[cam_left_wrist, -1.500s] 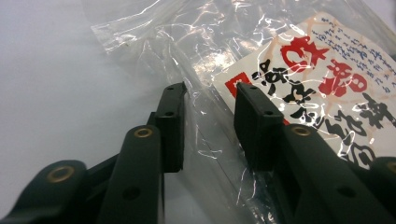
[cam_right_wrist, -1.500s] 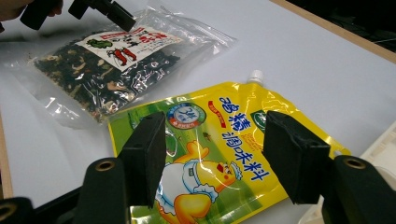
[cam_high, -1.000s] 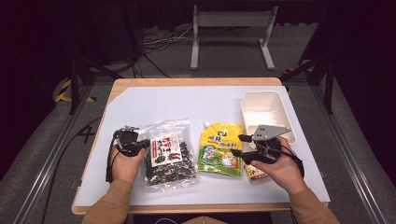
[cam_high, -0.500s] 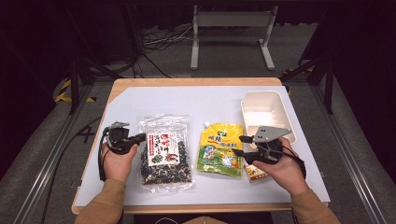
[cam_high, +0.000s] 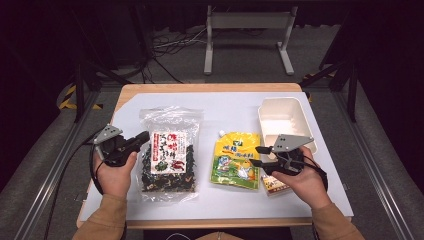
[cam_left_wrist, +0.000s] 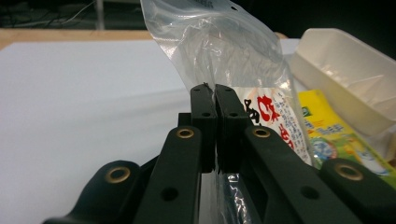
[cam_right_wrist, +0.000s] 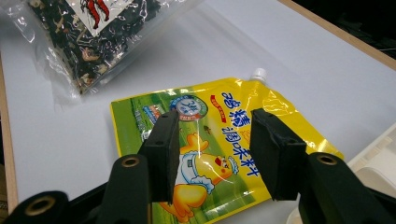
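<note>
A clear bag of dark dried food (cam_high: 167, 155) with a red-and-white label hangs at the table's left, its left edge pinched by my left gripper (cam_high: 141, 139). In the left gripper view that gripper (cam_left_wrist: 215, 89) is shut on the bag's clear film (cam_left_wrist: 219, 51). A yellow-green spouted pouch (cam_high: 236, 159) lies flat at centre right. My right gripper (cam_high: 255, 156) hovers at the pouch's right edge. Its jaws have just been closing, but in the right gripper view the gripper (cam_right_wrist: 212, 125) is open, the pouch (cam_right_wrist: 219, 135) lying beyond the gap untouched.
A white plastic tub (cam_high: 282, 117) stands at the back right, just behind my right hand, and it appears again as the tub (cam_left_wrist: 345, 70) in the left gripper view. A small printed box (cam_high: 275, 186) lies under the right hand. The white table top (cam_high: 230, 112) has wooden edges.
My left gripper has risen and drawn left with the bag, which now hangs higher and more to the left. The right gripper's jaws have narrowed while the hand stayed put.
</note>
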